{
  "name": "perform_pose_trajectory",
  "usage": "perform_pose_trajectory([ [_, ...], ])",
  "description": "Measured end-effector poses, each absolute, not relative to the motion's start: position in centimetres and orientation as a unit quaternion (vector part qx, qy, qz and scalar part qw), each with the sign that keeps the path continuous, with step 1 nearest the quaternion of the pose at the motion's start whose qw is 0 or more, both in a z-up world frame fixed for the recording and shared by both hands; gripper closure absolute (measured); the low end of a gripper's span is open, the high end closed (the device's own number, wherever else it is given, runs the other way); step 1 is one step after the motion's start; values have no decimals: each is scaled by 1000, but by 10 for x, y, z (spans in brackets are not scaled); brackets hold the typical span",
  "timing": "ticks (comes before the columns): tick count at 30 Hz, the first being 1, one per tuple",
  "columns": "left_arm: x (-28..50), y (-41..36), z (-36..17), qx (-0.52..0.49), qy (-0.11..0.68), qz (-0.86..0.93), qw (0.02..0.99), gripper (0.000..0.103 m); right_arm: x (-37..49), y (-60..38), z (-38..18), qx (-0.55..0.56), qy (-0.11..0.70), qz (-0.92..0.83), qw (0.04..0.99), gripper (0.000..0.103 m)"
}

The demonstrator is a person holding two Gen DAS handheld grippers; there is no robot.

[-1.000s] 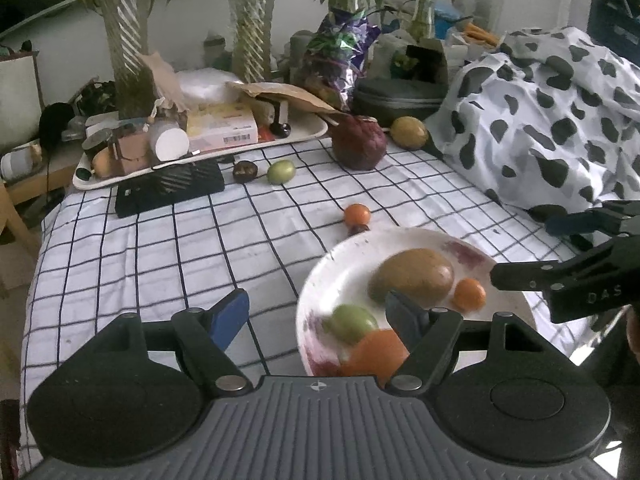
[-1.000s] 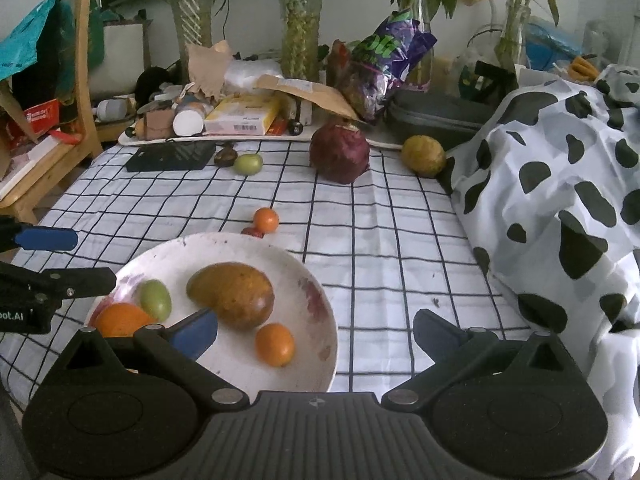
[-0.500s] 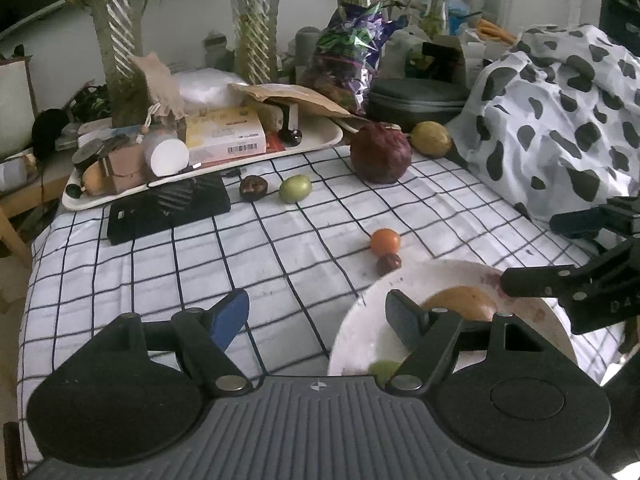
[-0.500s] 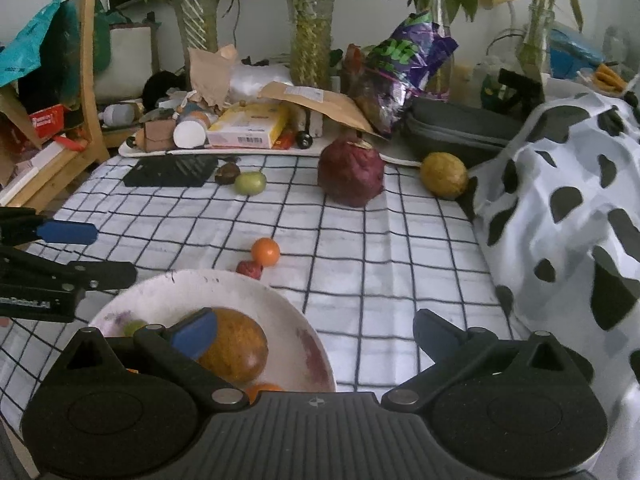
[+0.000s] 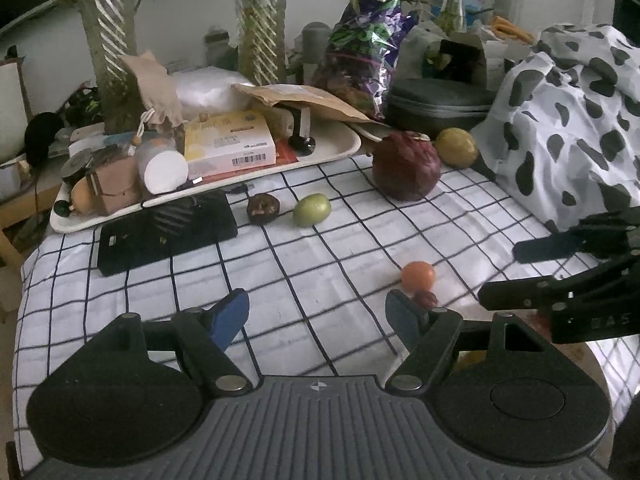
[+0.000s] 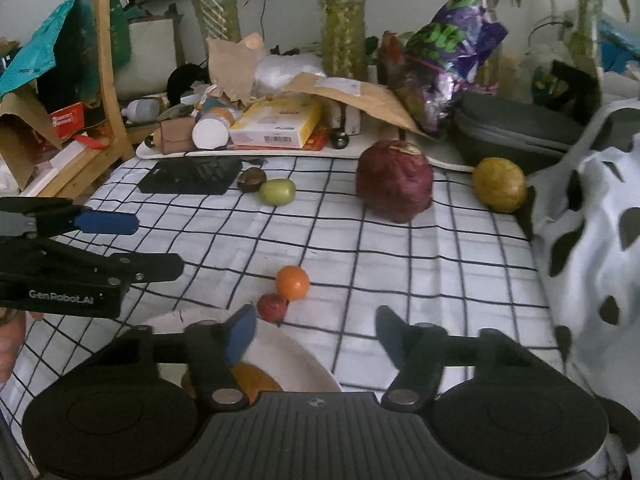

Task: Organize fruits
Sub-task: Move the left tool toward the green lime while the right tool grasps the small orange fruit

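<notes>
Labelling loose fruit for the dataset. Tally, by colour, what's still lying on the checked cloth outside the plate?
Orange: 1, small round orange fruit
Red: 1, small red fruit touching it
Green: 1, oval green fruit
Dark brown: 1, round brown fruit
Dark purple-red: 1, large round fruit
Yellow: 1, round yellow fruit
Total: 6

The right gripper [image 6: 316,330] hangs with its jaws spread wide and nothing between them. Under its left finger [image 6: 240,332] lies a white plate [image 6: 280,354] holding a brownish fruit [image 6: 254,378], mostly hidden by the tool body. Just ahead of that finger sit a small red fruit [image 6: 272,307] and an orange fruit [image 6: 292,282], touching each other on the checked cloth [image 6: 400,264]. Farther ahead stand a big dark-red fruit [image 6: 394,191], a green fruit [image 6: 277,191] and, off to the right, a yellow fruit [image 6: 499,190]. The left gripper [image 6: 156,246] reaches in from the left, open too.
</notes>
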State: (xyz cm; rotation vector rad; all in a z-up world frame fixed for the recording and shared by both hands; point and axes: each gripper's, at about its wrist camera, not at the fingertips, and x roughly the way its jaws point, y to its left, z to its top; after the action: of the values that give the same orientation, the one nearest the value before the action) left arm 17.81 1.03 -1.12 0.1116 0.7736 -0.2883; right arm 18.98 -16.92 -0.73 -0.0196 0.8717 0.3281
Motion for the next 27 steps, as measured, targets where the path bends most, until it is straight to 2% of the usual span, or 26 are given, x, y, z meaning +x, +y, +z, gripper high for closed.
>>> perform_pose_trajectory([
  [5, 195, 12, -14, 58, 379, -136, 913, 29, 211, -162, -16, -6, 430, 168, 887, 48],
  [12, 215, 17, -19, 58, 383, -132, 913, 29, 233, -150, -31, -6, 452, 179, 874, 64],
  [17, 224, 19, -21, 58, 386, -130, 912, 29, 244, -143, -36, -3, 458, 185, 869, 66],
  [24, 230, 19, -23, 59, 385, -132, 912, 29, 253, -134, -48, -19, 471, 172, 865, 77],
  [27, 230, 18, -24, 62, 379, -137, 913, 29, 255, -136, -47, -11, 472, 171, 865, 78],
])
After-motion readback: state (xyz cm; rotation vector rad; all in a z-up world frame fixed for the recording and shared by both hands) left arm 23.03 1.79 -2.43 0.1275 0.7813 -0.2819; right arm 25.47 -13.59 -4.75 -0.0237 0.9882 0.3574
